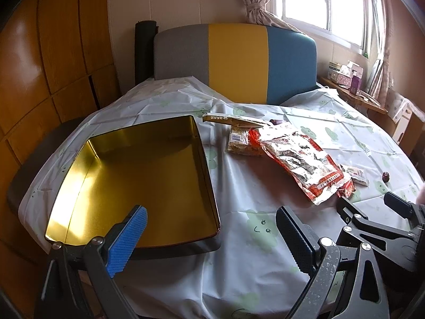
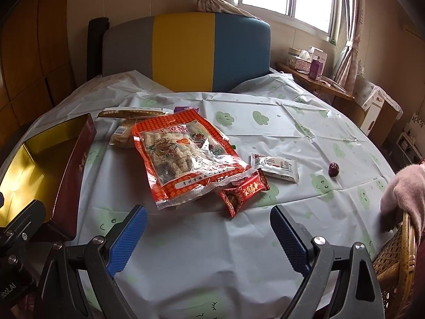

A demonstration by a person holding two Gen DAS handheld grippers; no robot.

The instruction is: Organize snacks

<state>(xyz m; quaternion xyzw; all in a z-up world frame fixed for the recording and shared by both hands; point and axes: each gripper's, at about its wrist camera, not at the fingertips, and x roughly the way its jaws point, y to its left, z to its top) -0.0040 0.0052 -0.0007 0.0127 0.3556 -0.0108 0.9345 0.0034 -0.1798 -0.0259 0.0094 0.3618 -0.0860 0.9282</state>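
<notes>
An empty gold-lined tin box (image 1: 138,175) with dark red sides sits on the table at the left; it also shows in the right wrist view (image 2: 71,170). A large red snack bag (image 2: 183,154) lies mid-table, also in the left wrist view (image 1: 300,164). A small red packet (image 2: 243,190) and a white packet (image 2: 276,166) lie beside it. A clear bag of snacks (image 2: 123,133) and a gold packet (image 2: 132,112) lie behind. A dark red date (image 2: 334,169) lies at the right. My left gripper (image 1: 212,228) is open by the tin's near corner. My right gripper (image 2: 208,226) is open, empty, just before the bag.
The round table wears a white cloth with green clouds (image 2: 265,122). A grey, yellow and blue chair back (image 2: 186,50) stands at the far side. A wicker chair (image 2: 395,255) with a pink sleeve sits at the right edge. A side shelf with boxes (image 2: 310,63) is by the window.
</notes>
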